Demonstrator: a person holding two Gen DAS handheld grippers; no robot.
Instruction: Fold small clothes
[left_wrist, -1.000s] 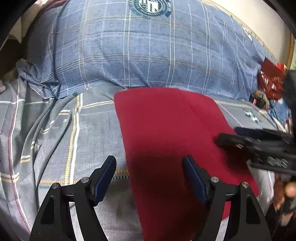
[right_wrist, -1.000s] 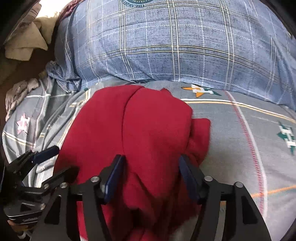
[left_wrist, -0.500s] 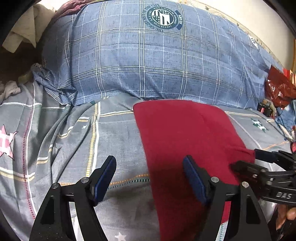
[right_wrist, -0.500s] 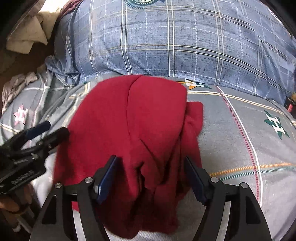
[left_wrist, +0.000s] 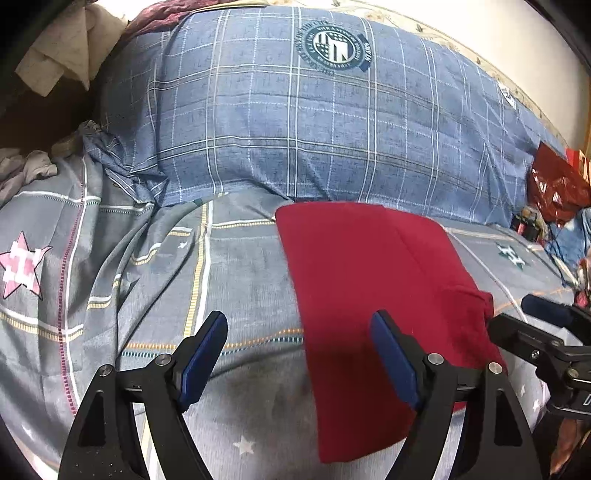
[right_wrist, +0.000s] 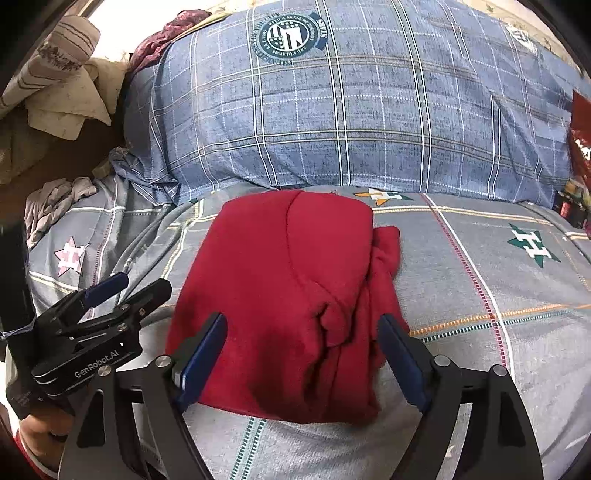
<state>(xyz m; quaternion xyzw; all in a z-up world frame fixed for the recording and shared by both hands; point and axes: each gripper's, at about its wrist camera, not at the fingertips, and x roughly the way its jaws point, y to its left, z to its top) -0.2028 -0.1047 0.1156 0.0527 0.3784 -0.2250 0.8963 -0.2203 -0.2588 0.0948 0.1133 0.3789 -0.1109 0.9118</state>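
Lying folded on the grey bedsheet (right_wrist: 480, 258), the red garment (right_wrist: 288, 295) sits directly ahead of the right gripper (right_wrist: 301, 354), whose jaws are spread wide and empty. The left gripper (left_wrist: 299, 354) is likewise released, with the garment under its right finger and a blue plaid pillow (left_wrist: 314, 129) beyond.

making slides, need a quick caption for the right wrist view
Right gripper open above a folded red garment on a grey patterned bedsheet, left gripper open alongside.

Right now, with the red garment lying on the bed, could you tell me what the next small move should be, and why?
Probably lower the right gripper onto the bunched right edge of the red garment and tuck it flat: both grippers are open and empty, and the left gripper side already looks smooth.
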